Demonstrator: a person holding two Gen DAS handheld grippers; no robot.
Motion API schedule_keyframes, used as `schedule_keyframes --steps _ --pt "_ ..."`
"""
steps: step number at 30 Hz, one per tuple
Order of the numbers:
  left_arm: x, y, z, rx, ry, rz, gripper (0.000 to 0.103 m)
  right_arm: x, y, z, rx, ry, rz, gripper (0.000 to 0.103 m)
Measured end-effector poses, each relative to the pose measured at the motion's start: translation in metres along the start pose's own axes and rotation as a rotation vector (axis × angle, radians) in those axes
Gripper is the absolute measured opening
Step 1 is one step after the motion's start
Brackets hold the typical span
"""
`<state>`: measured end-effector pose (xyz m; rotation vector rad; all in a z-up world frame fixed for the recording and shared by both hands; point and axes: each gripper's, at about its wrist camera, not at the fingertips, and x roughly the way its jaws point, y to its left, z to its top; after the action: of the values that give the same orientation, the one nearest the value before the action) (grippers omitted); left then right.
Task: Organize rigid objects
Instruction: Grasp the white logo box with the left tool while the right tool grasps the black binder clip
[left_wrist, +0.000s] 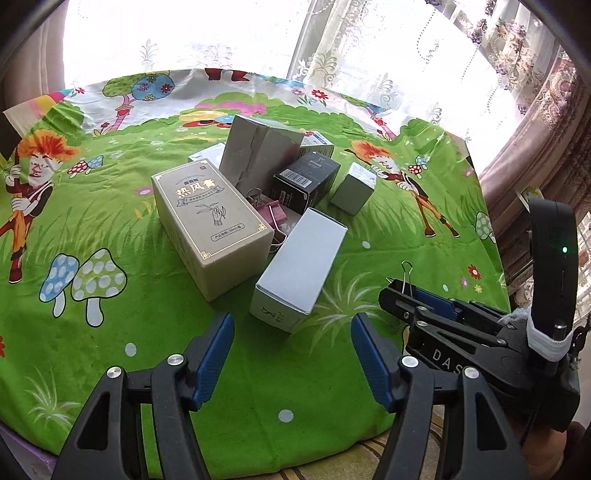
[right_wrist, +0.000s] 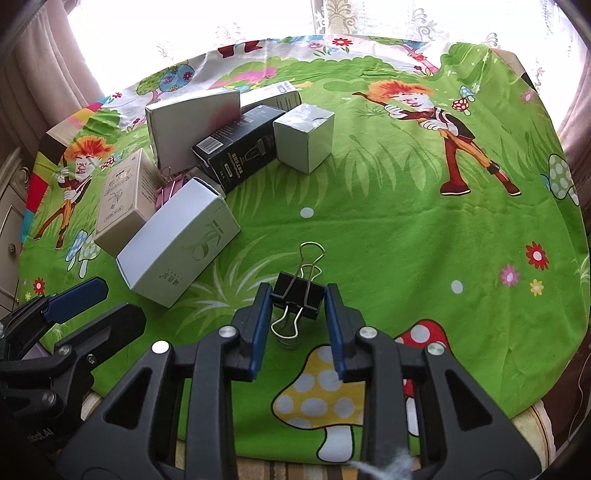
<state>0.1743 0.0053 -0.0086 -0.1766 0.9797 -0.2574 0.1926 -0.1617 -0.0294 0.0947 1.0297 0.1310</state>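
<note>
Nearest the right wrist camera, a black binder clip (right_wrist: 297, 299) is seen between the blue pads of the right claw (right_wrist: 298, 295), which are closed against its two sides; its wire handles point one away and one toward the camera, just above the green cartoon cloth (right_wrist: 406, 229) that covers the worktop. From the left wrist view, the left claw (left_wrist: 291, 332) is held about half open, with nothing between its pads, over bare cloth. Just beyond it a white box (left_wrist: 301, 264) is found, lying beside a tan box (left_wrist: 212, 225), with a pink binder clip (left_wrist: 275, 214) wedged between them. Behind these, a black box (left_wrist: 306, 181), a tall grey box (left_wrist: 258, 153) and a small grey cube box (left_wrist: 352, 188) are clustered.
</note>
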Motion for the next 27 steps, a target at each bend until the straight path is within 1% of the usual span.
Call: schedule_keyframes --steps 4,8,13,19,21,25,26,27 --pt "0.005 -0.001 0.005 0.009 -0.006 -0.009 0.066 -0.003 -0.003 0.001 0.015 -0.012 0.004 0.033" --pt "0.010 -0.005 0.010 0.032 -0.017 0.019 0.066 -0.004 -0.003 0.000 0.010 -0.020 0.015 0.033" --pt "0.022 -0.013 0.014 0.073 0.002 0.048 0.066 -0.007 -0.004 0.000 0.016 -0.037 0.016 0.033" --pt "0.026 -0.021 0.016 0.104 0.002 0.058 0.064 -0.007 -0.012 0.001 0.049 -0.042 0.015 0.033" --pt "0.028 -0.025 0.016 0.116 0.007 0.051 0.057 -0.007 -0.013 0.001 0.054 -0.043 0.017 0.033" --pt "0.033 -0.032 0.015 0.136 0.023 0.059 0.050 -0.008 -0.016 0.001 0.068 -0.052 0.010 0.033" --pt "0.035 -0.032 0.015 0.136 0.029 0.066 0.046 -0.007 -0.016 0.001 0.070 -0.049 0.011 0.033" --pt "0.037 -0.032 0.016 0.134 0.035 0.067 0.038 -0.007 -0.017 0.001 0.071 -0.046 0.012 0.033"
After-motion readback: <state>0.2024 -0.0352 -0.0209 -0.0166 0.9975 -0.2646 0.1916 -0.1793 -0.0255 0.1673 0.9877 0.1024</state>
